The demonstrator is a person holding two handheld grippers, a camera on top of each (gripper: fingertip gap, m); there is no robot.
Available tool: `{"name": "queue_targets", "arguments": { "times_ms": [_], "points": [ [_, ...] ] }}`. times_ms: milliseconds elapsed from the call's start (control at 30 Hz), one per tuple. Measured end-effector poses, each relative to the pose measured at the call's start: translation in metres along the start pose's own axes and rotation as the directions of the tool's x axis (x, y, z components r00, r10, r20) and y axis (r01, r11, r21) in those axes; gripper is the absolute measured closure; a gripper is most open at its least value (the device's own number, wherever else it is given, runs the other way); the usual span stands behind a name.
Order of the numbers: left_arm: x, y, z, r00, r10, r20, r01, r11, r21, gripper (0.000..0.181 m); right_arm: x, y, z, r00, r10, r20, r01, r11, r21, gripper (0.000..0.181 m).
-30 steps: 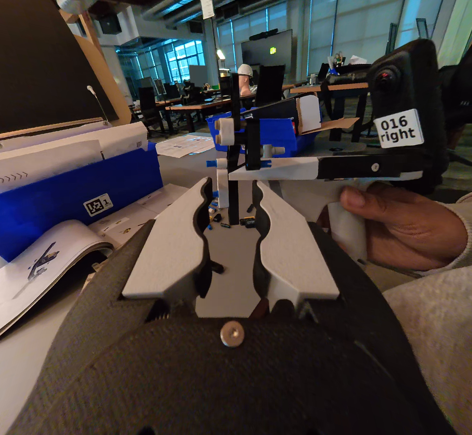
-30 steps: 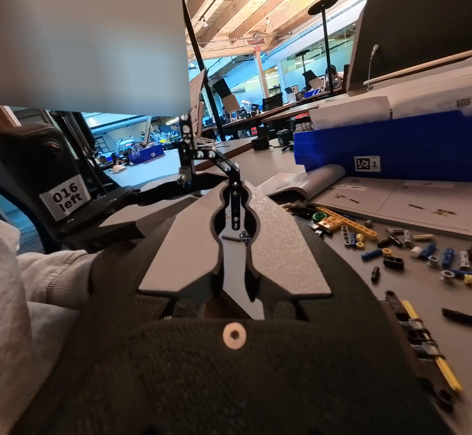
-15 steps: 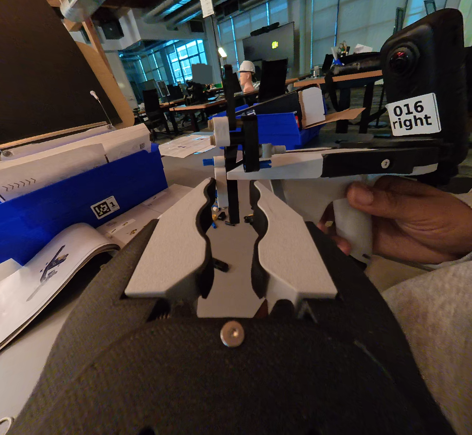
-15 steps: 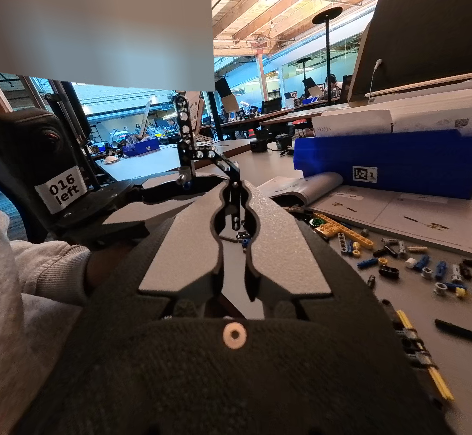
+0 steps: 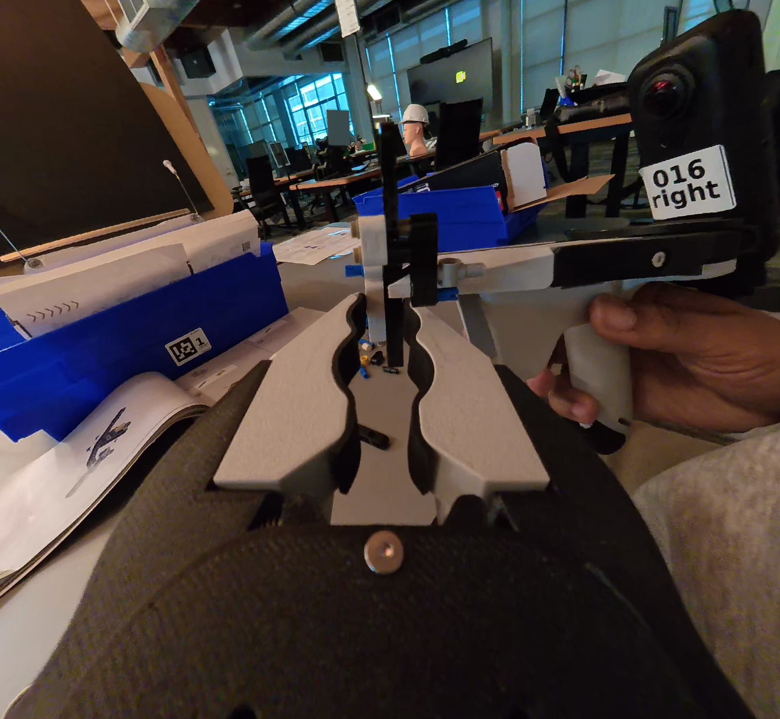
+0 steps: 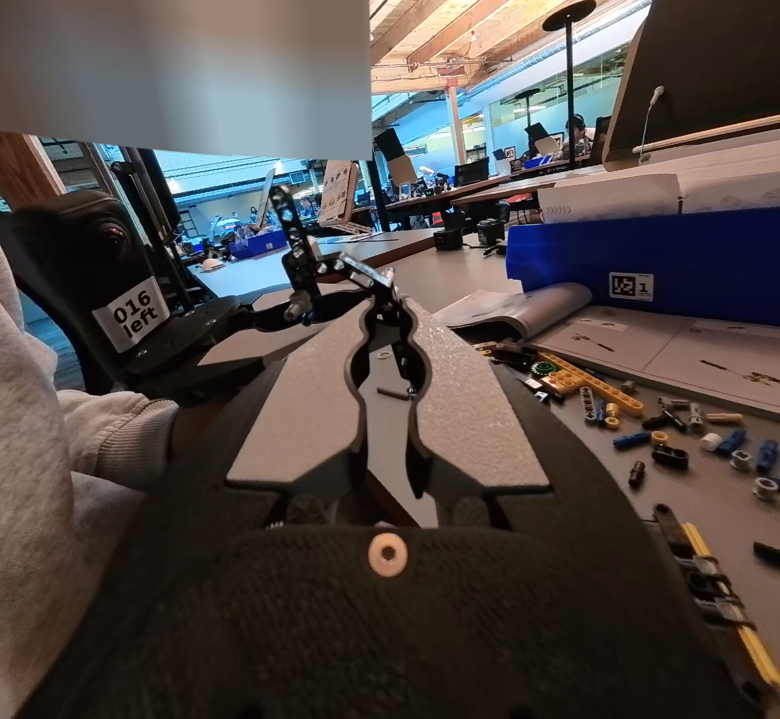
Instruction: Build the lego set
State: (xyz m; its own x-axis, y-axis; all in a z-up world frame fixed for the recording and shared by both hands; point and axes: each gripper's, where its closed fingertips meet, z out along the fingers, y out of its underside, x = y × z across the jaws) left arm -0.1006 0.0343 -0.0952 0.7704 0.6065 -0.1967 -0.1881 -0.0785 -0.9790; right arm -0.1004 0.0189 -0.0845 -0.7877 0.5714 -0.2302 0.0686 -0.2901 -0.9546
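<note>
While both grippers share the black beam-and-pin lego assembly [image 5: 390, 259] above the grey bench [image 6: 696, 500], the left gripper [image 5: 386, 327] has its jaws nearly closed on the upright beam, and the right gripper [image 6: 386, 310] pinches the angled arm. Steady one side and press squarely. Loose pieces [image 6: 671, 441] lie far right, so lift clear.

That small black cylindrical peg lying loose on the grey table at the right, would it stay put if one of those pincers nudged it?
Probably not. The small black cylindrical peg lies on its side on the smooth grey table, so a nudge would likely roll it. It looks like light, stiff plastic, so it should skid easily and could slip from a loose pinch.
</note>
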Motion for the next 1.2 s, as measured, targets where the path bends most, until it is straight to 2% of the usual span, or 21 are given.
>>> {"name": "queue_targets", "arguments": {
  "times_ms": [133,300,400,500,733,900,1100,1200],
  "points": [
    [-0.001,0.002,0.000,0.999,-0.042,-0.018,0.042,0.999,-0.005,0.167,-0.001,0.000,-0.001,1.000,0.017,0.022,-0.017,1.000,-0.005,0.164],
    [-0.007,0.010,0.002,0.962,-0.257,-0.089,0.254,0.966,-0.040,0.167,0.011,-0.003,-0.007,1.000,0.015,0.013,-0.015,1.000,-0.015,0.157],
    [-0.001,0.016,0.004,0.911,-0.376,-0.172,0.365,0.927,-0.090,0.167,0.013,-0.001,-0.012,0.998,-0.039,0.039,0.041,0.997,-0.057,0.157],
    [0.010,0.026,0.006,0.836,-0.492,-0.244,0.459,0.869,-0.183,0.167,0.007,0.002,-0.019,0.987,-0.108,0.117,0.121,0.987,-0.110,0.157],
    [0.037,0.042,0.007,0.739,-0.587,-0.330,0.483,0.804,-0.348,0.167,0.009,0.010,-0.030,0.965,-0.215,0.152,0.243,0.949,-0.200,0.159],
    [0.048,0.053,0.006,0.766,-0.542,-0.347,0.397,0.822,-0.408,0.167,0.010,0.028,-0.034,0.927,-0.324,0.189,0.369,0.877,-0.308,0.158],
    [0.055,0.060,0.005,0.752,-0.561,-0.346,0.386,0.801,-0.458,0.167,0.016,0.046,-0.032,0.778,-0.601,0.183,0.614,0.667,-0.423,0.164],
    [0.055,0.063,0.005,0.751,-0.568,-0.337,0.388,0.793,-0.470,0.167,0.016,0.051,-0.030,0.750,-0.637,0.181,0.641,0.630,-0.439,0.172]
  ]
}}
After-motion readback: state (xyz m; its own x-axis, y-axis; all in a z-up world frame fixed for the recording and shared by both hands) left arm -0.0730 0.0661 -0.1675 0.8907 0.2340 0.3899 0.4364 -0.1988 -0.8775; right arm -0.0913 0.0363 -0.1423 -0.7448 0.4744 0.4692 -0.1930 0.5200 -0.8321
